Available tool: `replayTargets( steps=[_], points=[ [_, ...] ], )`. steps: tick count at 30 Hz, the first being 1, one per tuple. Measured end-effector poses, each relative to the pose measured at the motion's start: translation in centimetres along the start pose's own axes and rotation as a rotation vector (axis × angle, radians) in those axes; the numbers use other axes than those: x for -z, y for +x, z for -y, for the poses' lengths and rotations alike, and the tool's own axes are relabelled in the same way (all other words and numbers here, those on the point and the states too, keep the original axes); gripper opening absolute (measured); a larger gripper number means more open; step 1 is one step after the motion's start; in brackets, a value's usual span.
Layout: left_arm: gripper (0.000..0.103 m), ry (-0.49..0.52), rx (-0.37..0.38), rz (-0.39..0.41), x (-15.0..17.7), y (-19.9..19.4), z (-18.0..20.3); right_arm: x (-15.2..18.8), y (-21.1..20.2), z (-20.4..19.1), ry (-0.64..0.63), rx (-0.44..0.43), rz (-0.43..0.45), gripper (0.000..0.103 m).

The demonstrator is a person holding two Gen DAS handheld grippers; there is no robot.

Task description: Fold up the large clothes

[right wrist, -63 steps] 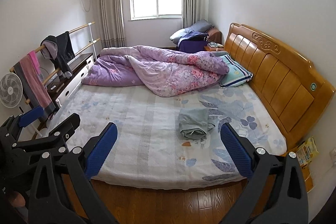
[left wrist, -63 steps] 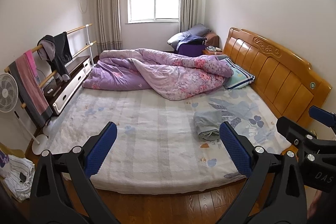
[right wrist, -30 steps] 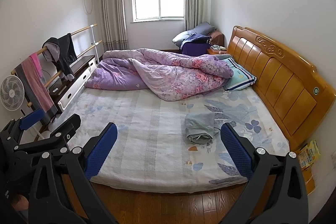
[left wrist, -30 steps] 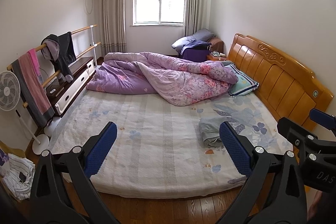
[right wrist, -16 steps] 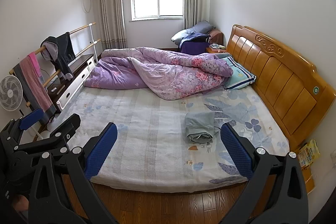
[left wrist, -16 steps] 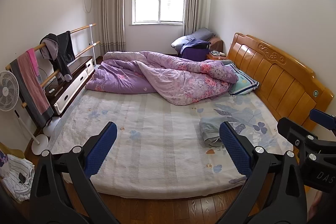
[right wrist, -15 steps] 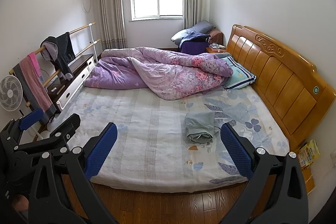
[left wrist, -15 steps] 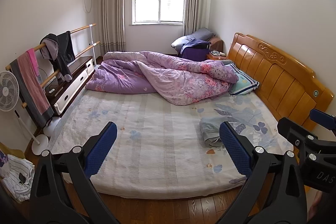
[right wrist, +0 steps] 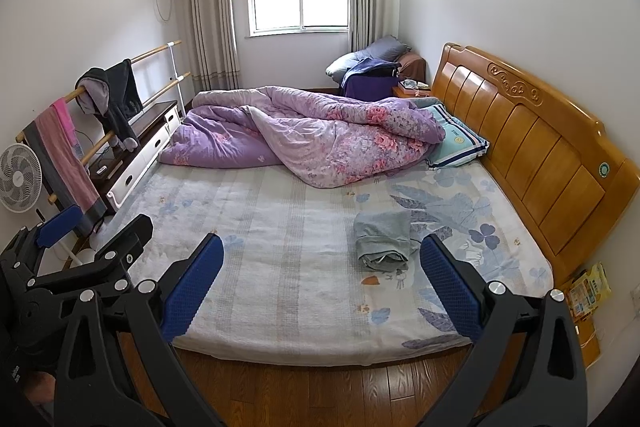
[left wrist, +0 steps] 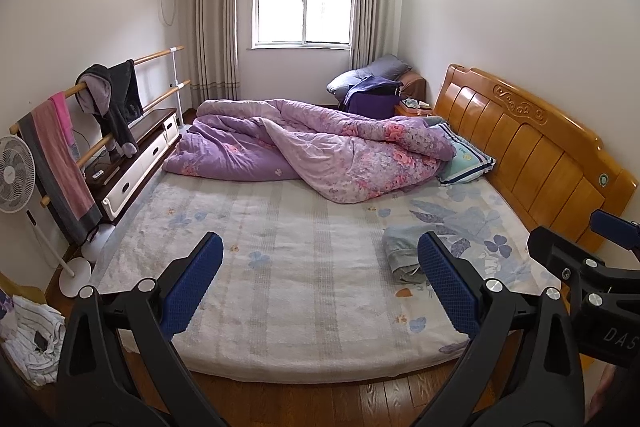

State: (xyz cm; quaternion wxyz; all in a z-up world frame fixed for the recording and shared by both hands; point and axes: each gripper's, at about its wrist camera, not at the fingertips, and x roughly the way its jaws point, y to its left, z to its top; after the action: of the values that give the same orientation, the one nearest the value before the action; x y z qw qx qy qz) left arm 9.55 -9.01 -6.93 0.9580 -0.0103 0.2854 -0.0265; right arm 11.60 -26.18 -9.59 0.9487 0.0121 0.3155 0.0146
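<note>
A folded grey-blue garment point(right wrist: 383, 237) lies on the bed point(right wrist: 280, 247) towards the right, near the headboard; in the left wrist view point(left wrist: 400, 253) my right finger partly hides it. My left gripper point(left wrist: 320, 287) is open and empty, held off the foot of the bed. My right gripper point(right wrist: 320, 287) is open and empty too, beside the left one, also back from the bed's edge. Neither gripper touches the garment.
A crumpled purple floral duvet point(right wrist: 312, 135) and a striped pillow point(right wrist: 458, 143) lie at the far end of the bed. The wooden headboard point(right wrist: 540, 147) runs along the right. A clothes rail point(right wrist: 92, 107), fan point(right wrist: 18, 179) and low cabinet point(right wrist: 140, 147) stand on the left.
Both grippers have drawn back a little from the bed and tilted upward, so the room sits lower in view. The folded garment has not moved. Both stay open.
</note>
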Motion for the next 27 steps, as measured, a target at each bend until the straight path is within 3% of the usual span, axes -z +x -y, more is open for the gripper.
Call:
replayTargets(
  steps=[27],
  points=[
    [0.098,0.009,0.011,-0.013,-0.2,1.5,-0.2,0.5,0.7,-0.9,0.014,0.018,-0.012,0.095]
  ],
)
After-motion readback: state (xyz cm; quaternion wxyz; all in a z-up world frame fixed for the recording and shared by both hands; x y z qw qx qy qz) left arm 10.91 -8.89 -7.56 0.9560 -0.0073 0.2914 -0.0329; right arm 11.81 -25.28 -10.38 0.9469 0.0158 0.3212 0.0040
